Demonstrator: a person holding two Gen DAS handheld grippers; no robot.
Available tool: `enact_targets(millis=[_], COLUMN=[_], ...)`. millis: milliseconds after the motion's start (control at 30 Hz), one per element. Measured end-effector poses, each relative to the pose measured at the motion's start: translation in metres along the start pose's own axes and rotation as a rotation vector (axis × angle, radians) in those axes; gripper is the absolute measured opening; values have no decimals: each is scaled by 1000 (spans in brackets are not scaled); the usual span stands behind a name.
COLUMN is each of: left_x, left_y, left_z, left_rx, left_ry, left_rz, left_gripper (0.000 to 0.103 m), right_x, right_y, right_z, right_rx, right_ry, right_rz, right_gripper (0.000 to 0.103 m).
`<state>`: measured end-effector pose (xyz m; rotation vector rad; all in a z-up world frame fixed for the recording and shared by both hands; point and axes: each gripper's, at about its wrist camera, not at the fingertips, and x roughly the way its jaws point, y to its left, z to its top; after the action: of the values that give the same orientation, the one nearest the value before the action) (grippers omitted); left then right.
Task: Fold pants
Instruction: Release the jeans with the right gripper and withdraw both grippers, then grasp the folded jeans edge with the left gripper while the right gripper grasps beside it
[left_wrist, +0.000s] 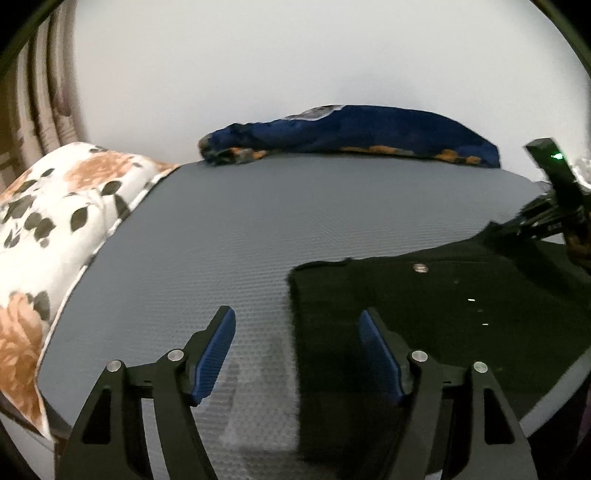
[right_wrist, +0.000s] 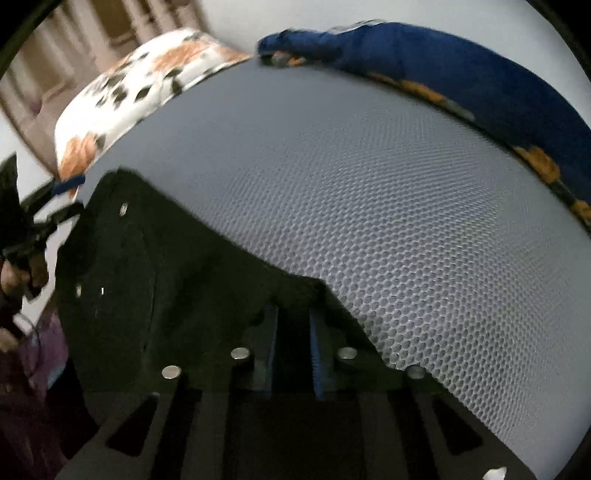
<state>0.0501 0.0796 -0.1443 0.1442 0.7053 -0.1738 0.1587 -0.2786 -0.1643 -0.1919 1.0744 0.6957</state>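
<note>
Your left gripper (left_wrist: 297, 350) is hovering with its jaws spread wide and nothing between the blue pads (left_wrist: 216, 354). The near left corner of the black pants (left_wrist: 424, 314) is lying just under and ahead of its right finger, while its left finger is hanging over the bare grey textured mat (left_wrist: 229, 236). The pants are spreading away to the right of this gripper, flat on the mat, with a metal button (left_wrist: 420, 267) showing near their far edge.

Your right gripper (right_wrist: 293, 332) is clenching, jaws drawn in close, and black fabric of the pants (right_wrist: 177, 280) is bunching up between its pads (the dark cloth is making the exact contact hard to read, but the fold is rising right into the narrow gap). From this gripper the rest of the pants is stretching off to the left, and open mat (right_wrist: 369, 192) is filling the space ahead and to the right.

Beyond both grippers, a blue and orange blanket (left_wrist: 369, 133) is lying along the far edge of the mat, and a floral pillow (left_wrist: 55, 221) is sitting far left of your left gripper.
</note>
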Motion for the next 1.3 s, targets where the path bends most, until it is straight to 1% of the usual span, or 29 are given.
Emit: enact_targets(millis=[33,100,133,200,267,367,400,433,467,533,567,600,633,700,733,767,800,867,900,933,1000,1067,1100,1200,1267,1300], left_x=[2,8,11,15,18,19,19,20,20,22,23,22,21,15,13,11,10,12,17,21,31,39,43,48,48,45], left_y=[3,10,13,19,22,23,23,24,26,31,34,38,41,50,55,58,63,67,69,69,67,64,62,53,47,45], left_z=[-1,-2,-2,-5,-6,-9,-10,-10,-10,-10,-10,-9,-8,-5,-3,-2,1,7,11,13,18,21,23,28,29,30], left_rx=[-2,-21,-33,-67,-80,-68,-65,-63,-63,-69,-70,-64,-55,-42,-48,-57,-70,-91,-100,-101,-91,-70,-56,5,26,38], left_ry=[2,11,16,27,34,30,30,30,30,37,42,45,43,26,22,19,20,40,70,90,124,154,170,177,171,159], left_rz=[14,31,32,30,27,32,31,32,36,37,33,34,42,40,15,-22,-83,-214,-286,-323,-399,-442,-483,-519,-541,-545], left_gripper=[72,73,73,73,73,75,77,77,77,77,77,77,77,77,77,77,77,77,77,77,77,77,77,76,70,61], right_x=[-4,-6,-3,4,6,7,10,13,13,7,4,-2,-13,-38,-55,-63,-68,-66,-60,-51,-30,-12,-3,5,5,4], right_y=[-5,-18,-24,-31,-36,-51,-60,-74,-77,-80,-82,-86,-90,-91,-81,-72,-54,-7,19,43,82,105,119,141,149,152], right_z=[0,0,-1,-2,-2,-6,-12,-20,-22,-23,-23,-25,-26,-26,-22,-17,-11,5,10,13,16,16,15,4,1,-3], right_rx=[42,111,137,172,201,302,366,452,473,500,521,554,585,597,573,542,494,349,285,235,182,154,139,160,173,183], right_ry=[-29,-56,-69,-82,-111,-153,-162,-187,-191,-212,-218,-236,-274,-345,-381,-393,-392,-338,-301,-260,-197,-150,-126,-121,-128,-130], right_rz=[-5,8,-6,-21,-30,41,90,161,178,169,172,172,153,77,43,50,66,109,125,145,171,144,127,159,172,167], right_gripper=[6,5,4,4,4,5,9,9,10,22,24,27,27,27,27,27,28,29,37,46,48,48,48,48,50,52])
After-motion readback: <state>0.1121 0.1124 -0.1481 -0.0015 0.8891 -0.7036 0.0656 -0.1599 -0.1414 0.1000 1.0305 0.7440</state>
